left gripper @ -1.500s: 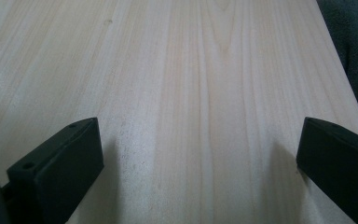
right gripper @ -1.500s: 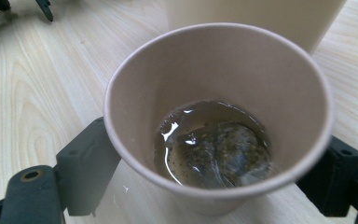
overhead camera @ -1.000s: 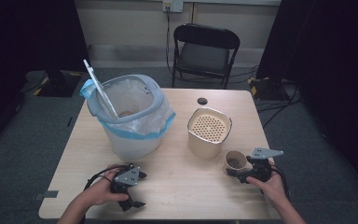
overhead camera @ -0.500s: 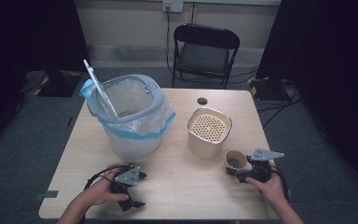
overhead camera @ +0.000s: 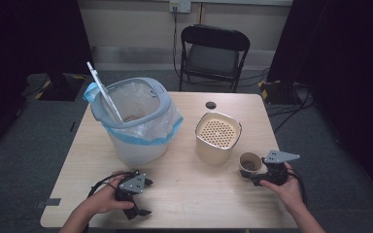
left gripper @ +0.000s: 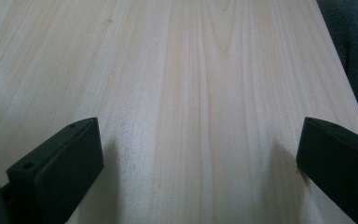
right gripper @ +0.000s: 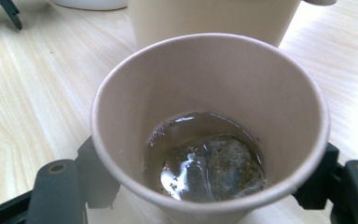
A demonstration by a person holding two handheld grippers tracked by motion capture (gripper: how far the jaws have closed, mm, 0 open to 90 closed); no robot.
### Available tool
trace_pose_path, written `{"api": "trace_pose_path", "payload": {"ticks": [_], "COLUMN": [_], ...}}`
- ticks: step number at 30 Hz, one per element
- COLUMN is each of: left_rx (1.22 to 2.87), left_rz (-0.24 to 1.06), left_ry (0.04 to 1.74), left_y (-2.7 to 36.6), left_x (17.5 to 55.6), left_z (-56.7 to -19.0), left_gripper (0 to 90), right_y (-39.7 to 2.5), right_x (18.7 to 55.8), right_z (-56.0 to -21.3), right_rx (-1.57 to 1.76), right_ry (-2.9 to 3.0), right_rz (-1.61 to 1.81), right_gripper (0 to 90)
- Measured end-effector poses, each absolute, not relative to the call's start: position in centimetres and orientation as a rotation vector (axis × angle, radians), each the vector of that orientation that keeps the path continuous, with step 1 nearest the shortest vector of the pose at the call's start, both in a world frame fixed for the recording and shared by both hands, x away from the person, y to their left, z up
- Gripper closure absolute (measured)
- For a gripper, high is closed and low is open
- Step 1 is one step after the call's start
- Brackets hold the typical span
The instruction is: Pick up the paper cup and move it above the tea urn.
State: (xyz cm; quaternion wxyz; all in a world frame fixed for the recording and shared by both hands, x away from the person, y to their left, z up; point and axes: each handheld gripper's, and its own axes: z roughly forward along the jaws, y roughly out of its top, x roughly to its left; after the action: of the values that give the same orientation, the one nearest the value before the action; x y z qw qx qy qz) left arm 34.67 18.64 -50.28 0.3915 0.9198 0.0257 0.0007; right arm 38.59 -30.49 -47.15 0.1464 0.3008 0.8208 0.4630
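Note:
A brown paper cup (overhead camera: pixel 249 164) stands near the table's right edge, and the right gripper view shows a little dark liquid and a wet tea bag (right gripper: pixel 214 163) at its bottom. My right gripper (overhead camera: pixel 251 174) has a jaw on each side of the cup (right gripper: pixel 205 93), pressed to its wall below the rim. My left gripper (overhead camera: pixel 144 198) rests at the front left of the table, held by a hand. Its jaws stand wide apart in the left gripper view (left gripper: pixel 200 154), with bare wood between them.
A grey bin (overhead camera: pixel 136 126) lined with a clear, blue-edged bag stands back left, with a white stick (overhead camera: pixel 104 92) leaning in it. A beige canister with a perforated lid (overhead camera: pixel 218 138) sits just behind the cup. A small black disc (overhead camera: pixel 211 105) lies near the far edge, and a folding chair (overhead camera: pixel 213 53) stands beyond the wooden table (overhead camera: pixel 189 194).

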Motion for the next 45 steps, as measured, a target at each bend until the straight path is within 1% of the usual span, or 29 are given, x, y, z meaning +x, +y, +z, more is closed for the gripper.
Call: {"api": "trace_pose_path", "payload": {"ticks": [7, 20, 40, 45], "left_rx": [2.336, 2.337, 2.337, 2.337], "left_rz": [0.002, 0.001, 0.002, 0.001], "left_ry": [0.066, 0.066, 0.065, 0.066], "left_y": [18.6, 18.6, 18.6, 18.6], "left_x": [34.7, 34.7, 34.7, 34.7], "left_z": [-50.3, -50.3, -50.3, -50.3], "left_gripper": [0.0, 0.0, 0.0, 0.0], "right_y": [-31.1, -32.5, -32.7, -32.4], "right_x": [40.0, 44.2, 49.0, 50.7], "right_z": [-46.3, -43.5, -42.5, -41.9], "right_rx": [0.899, 0.946, 0.989, 0.980], "right_ry": [2.342, 2.276, 2.250, 2.251], "right_rz": [1.330, 1.293, 1.243, 1.200], "right_gripper": [26.2, 26.5, 26.7, 26.7]}}
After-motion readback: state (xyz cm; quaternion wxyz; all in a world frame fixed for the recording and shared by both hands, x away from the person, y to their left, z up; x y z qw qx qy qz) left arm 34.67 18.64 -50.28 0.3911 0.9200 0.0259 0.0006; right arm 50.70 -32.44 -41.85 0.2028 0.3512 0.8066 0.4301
